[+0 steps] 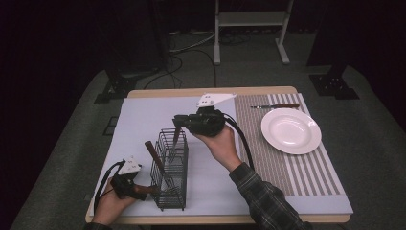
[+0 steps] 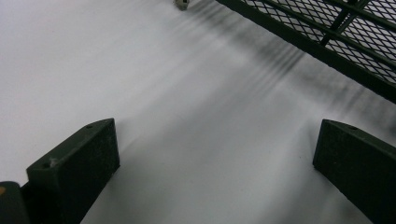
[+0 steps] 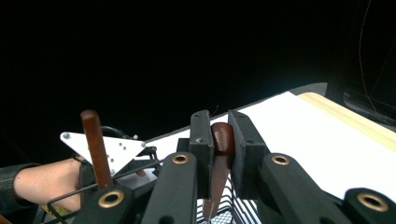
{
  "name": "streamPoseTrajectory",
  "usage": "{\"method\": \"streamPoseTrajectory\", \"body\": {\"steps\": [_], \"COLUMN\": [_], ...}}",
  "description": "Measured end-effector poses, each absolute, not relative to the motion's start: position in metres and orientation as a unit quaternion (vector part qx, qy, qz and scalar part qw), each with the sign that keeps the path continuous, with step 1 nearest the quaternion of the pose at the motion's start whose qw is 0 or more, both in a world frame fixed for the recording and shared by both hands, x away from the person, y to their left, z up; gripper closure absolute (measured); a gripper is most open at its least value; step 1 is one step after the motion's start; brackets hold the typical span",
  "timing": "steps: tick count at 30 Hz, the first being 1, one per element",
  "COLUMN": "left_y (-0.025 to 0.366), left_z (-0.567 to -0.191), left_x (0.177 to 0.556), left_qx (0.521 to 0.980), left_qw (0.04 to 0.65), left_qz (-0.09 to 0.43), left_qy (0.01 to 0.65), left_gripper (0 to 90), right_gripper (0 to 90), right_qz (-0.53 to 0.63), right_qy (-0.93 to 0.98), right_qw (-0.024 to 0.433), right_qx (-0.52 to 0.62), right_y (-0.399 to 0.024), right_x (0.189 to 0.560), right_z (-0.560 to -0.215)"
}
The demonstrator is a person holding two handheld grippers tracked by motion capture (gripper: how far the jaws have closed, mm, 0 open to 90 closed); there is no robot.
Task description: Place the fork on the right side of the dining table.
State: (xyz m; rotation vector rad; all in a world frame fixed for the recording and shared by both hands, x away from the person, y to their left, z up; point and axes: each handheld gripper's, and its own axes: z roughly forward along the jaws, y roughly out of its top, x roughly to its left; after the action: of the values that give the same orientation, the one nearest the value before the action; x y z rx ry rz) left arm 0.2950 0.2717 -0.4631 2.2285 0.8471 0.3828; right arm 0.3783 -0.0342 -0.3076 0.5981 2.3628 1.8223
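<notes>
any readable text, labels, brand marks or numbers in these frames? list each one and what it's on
None: no text, label, brand or number reads in any view.
Wire basket: bare black mesh, no tag.
White plate: plain.
Wooden handle clamped in the right gripper: no marking.
Grey plate on the left gripper: holes and screws, no lettering.
Knife beyond the plate: too small to tell.

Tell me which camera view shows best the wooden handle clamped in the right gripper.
The right gripper view: the wooden handle stands close up between the right gripper's two black pads, above the wire rack. The high view shows it small and dark at the gripper's tip over the rack. The left gripper view gives a stretch of rack mesh, no handle.
</notes>
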Motion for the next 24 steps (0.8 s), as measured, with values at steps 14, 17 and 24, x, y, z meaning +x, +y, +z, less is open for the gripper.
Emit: {"method": "streamPoseTrajectory", "body": {"steps": [14, 17, 24], "left_y": [0.272, 0.272, 0.272], "left_z": [-0.463, -0.463, -0.463], "left_x": [0.295, 0.295, 0.295], "left_qx": [0.863, 0.863, 0.862], "left_qw": [0.355, 0.355, 0.356], "left_qz": [0.147, 0.147, 0.147], "left_qy": [0.328, 0.328, 0.328], "left_gripper": [0.0, 0.0, 0.0], "right_gripper": [80.4, 80.4, 80.4], "right_qz": [0.619, 0.622, 0.635], "right_qy": [0.759, 0.756, 0.744], "right_qw": [0.060, 0.068, 0.073], "right_qx": [0.194, 0.194, 0.193], "right_y": [-0.047, -0.052, -0.063], "right_x": [0.371, 0.369, 0.367], "right_z": [-0.284, -0.277, -0.261]}}
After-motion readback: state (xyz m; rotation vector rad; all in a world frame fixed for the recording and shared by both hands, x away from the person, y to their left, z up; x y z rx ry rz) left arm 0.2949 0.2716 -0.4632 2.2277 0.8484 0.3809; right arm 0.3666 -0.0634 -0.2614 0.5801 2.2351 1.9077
